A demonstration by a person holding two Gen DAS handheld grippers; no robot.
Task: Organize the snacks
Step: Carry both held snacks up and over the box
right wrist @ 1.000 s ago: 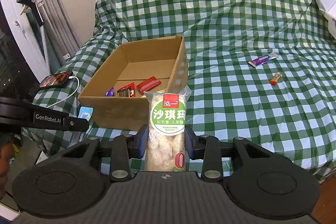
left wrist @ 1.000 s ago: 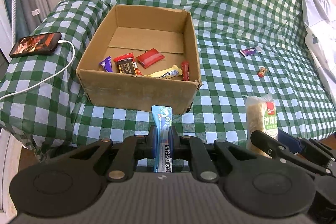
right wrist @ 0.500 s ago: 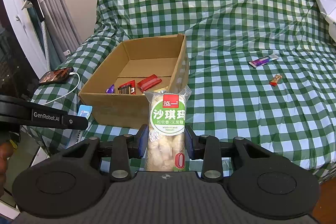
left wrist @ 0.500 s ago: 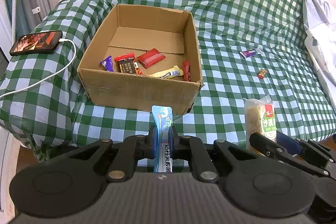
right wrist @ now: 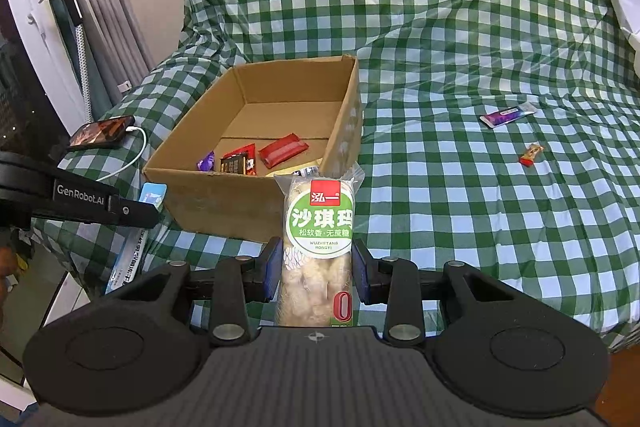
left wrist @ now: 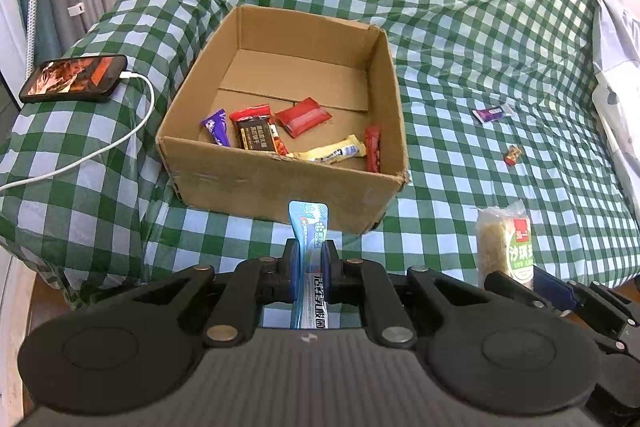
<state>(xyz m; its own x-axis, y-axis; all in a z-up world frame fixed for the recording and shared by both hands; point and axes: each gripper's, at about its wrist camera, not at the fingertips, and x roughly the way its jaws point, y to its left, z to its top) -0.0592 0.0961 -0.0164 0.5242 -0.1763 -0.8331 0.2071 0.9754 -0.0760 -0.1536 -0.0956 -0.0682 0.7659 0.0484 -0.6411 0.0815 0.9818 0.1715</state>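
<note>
Two claws loaded: both carry a snack, neither is over the box yet
left claw (left wrist: pixel 308 263): clamped tight on a thin blue sachet (left wrist: pixel 309 227), which stands upright between the pads, its top showing in front of the box's near wall
right claw (right wrist: pixel 316 267): closed on a green-label pastry pack (right wrist: pixel 320 227), wide pack, pads pressing both sides, held upright
box (left wrist: pixel 280 183): open cardboard box on the bed (left wrist: pixel 460 7), checked green-white cover, flaps up
box contents: six wrapped snacks, all bunched toward the near wall; back half bare
inside, left to right: purple wrapper (left wrist: pixel 216 127), dark bar with red ends (left wrist: pixel 256 135), red flat packet (left wrist: pixel 304 117), yellow bar (left wrist: pixel 332 153), red stick (left wrist: pixel 373 149) leaning along the right wall; a sixth piece peeks from under the dark bar, too hidden to name
still loose on bed: purple-white stick (left wrist: pixel 493 113) and small red-gold candy (left wrist: pixel 513 155), both well apart from the box, off to its right
progress: roughly past halfway by count; six in, two in hand, two loose
left to do: drop both held items in the box, then fetch the two strays
not task: phone (left wrist: pixel 74 79) on a white cable (left wrist: pixel 120 143) beside the box's left side; white cloth at bed's right edge
risk: sachet is thin and floppy, may snag on the near wall if brought in low
</note>
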